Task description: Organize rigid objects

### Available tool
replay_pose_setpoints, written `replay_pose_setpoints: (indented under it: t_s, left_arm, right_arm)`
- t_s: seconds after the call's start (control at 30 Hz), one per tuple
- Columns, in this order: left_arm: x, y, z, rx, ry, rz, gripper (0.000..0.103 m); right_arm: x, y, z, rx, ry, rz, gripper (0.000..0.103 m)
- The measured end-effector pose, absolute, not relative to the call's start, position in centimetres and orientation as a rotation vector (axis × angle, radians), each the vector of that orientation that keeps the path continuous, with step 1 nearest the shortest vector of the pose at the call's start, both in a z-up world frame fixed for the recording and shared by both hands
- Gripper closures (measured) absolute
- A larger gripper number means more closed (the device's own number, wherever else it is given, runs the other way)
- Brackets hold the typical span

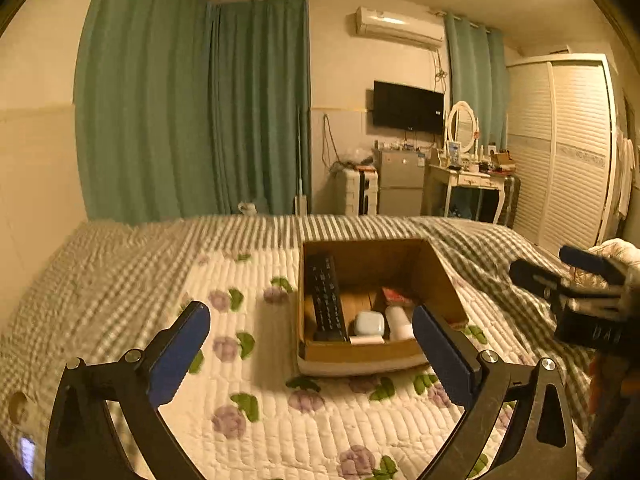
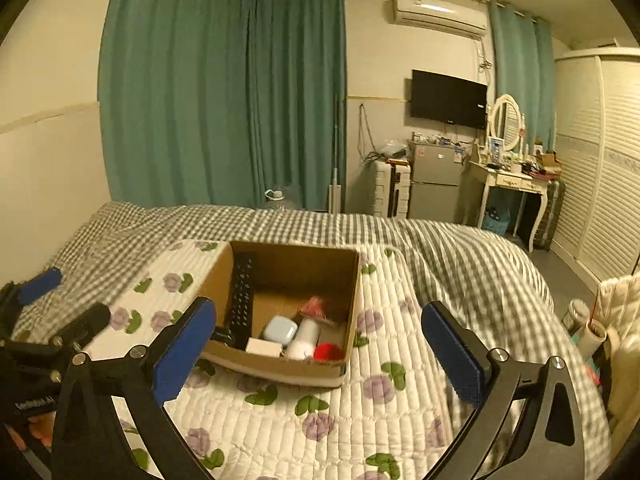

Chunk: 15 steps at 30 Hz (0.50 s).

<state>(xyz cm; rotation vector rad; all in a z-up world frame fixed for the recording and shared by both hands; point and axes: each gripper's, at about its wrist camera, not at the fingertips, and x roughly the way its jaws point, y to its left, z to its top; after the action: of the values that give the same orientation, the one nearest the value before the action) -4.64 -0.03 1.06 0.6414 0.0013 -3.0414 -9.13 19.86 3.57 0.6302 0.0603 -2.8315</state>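
Tongs, both left (image 1: 310,340) and right (image 2: 320,336), gape empty at lower frame, before the cardboard box (image 2: 320,372) holding a remote (image 2: 243,296) at centre.

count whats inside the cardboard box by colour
Inside the brown cardboard box, as far as the views show:
black: 1, the long black remote control
pale blue: 1, the rounded pale blue case
white: 2, the white cylinder bottle and flat white box
red: 2, the round red object and reddish packet
total: 6
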Motion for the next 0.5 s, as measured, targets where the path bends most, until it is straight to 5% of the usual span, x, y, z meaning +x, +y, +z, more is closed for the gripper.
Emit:
replay_pose_setpoints:
  t_s: [0.5]
  left_arm:
    - [-4.1, 0.1, -0.1, 0.672, -0.047, -3.021, 0.0]
  right_arm:
    - [-9.3, 19.9, 0.5, 0.646, 0.051, -2.892, 0.0]
